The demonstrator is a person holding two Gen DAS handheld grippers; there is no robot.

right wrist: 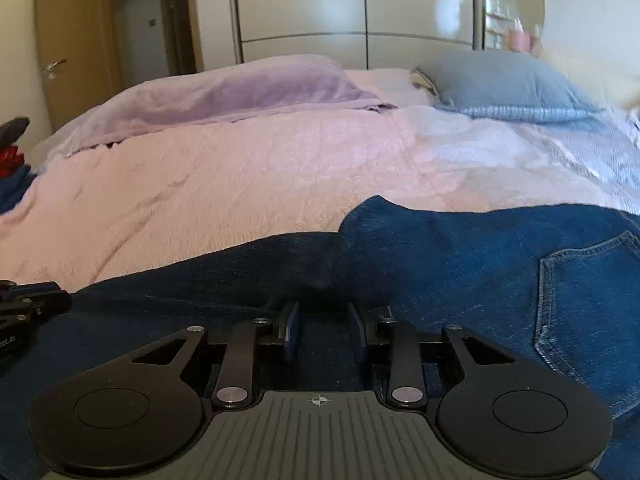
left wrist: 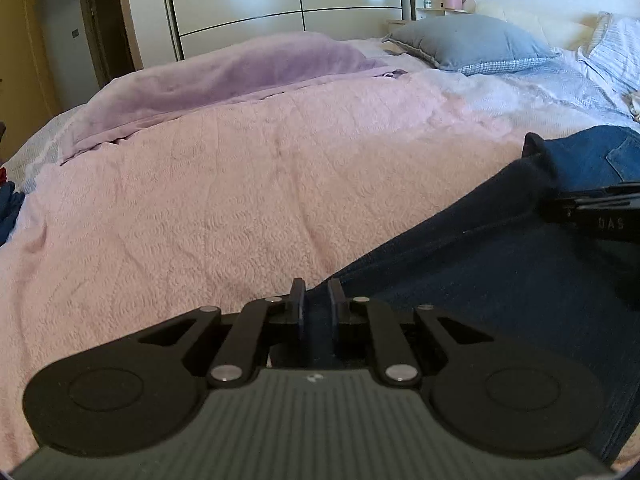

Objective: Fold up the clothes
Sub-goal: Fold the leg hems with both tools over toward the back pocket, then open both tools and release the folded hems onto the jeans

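The jeans [right wrist: 460, 264] lie on the bed [left wrist: 240, 200] under both tools, the left tool [left wrist: 318, 300] pinching an edge, the right tool [right wrist: 323, 324] part open over denim, gripping nothing; mid-fold, it likely needs a fresh grip.

Left gripper [left wrist: 317, 298] fingers pinching dark jeans [left wrist: 500, 280], pink bedspread [left wrist: 220, 208]

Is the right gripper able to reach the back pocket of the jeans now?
Probably yes. The right gripper hovers open over the jeans, and the back pocket lies flat just to its right; nothing lies between them.
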